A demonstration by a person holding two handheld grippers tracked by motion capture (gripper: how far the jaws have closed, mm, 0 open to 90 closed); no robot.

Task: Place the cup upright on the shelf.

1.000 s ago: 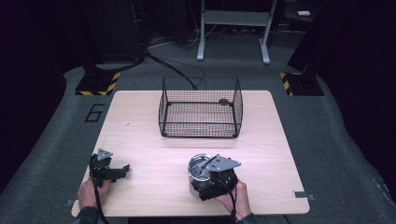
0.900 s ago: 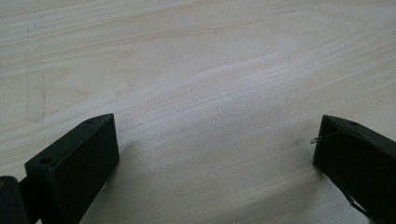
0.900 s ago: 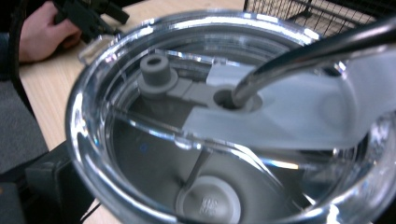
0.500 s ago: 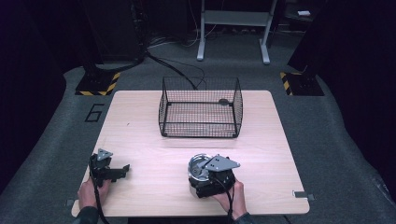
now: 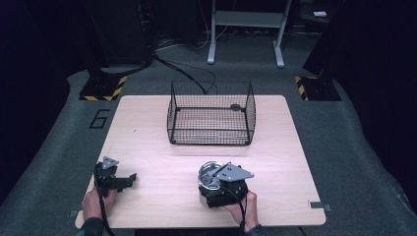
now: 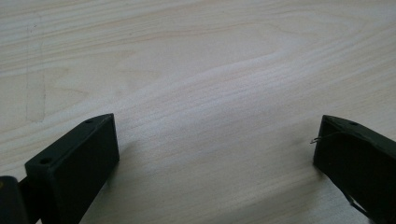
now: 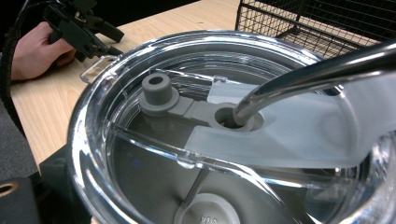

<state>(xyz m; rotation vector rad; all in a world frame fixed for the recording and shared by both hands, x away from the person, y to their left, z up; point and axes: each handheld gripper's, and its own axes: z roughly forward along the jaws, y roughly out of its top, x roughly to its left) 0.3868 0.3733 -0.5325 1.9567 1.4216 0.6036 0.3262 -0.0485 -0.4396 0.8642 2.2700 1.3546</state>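
Note:
A metal tumbler point(image 5: 208, 174) with a clear lid point(image 7: 154, 154), a grey stopper point(image 7: 157, 89) and a bent metal straw point(image 7: 299, 81) stands near the table's front edge, right of centre. My right gripper point(image 5: 216, 191) is shut on the tumbler, one black jaw pressed against its left wall in the right gripper view. My left gripper point(image 5: 128, 179) rests low at the front left, held by a hand point(image 7: 32, 51). In the left gripper view its jaws stand wide apart over bare wood, so the left gripper point(image 6: 215, 140) is open with nothing between them.
A black wire basket point(image 5: 211, 135) stands at the back middle of the light wooden table point(image 5: 147, 142), with a small dark thing point(image 5: 235, 106) at its far right corner. Dark floor, cables and stand legs lie beyond the table.

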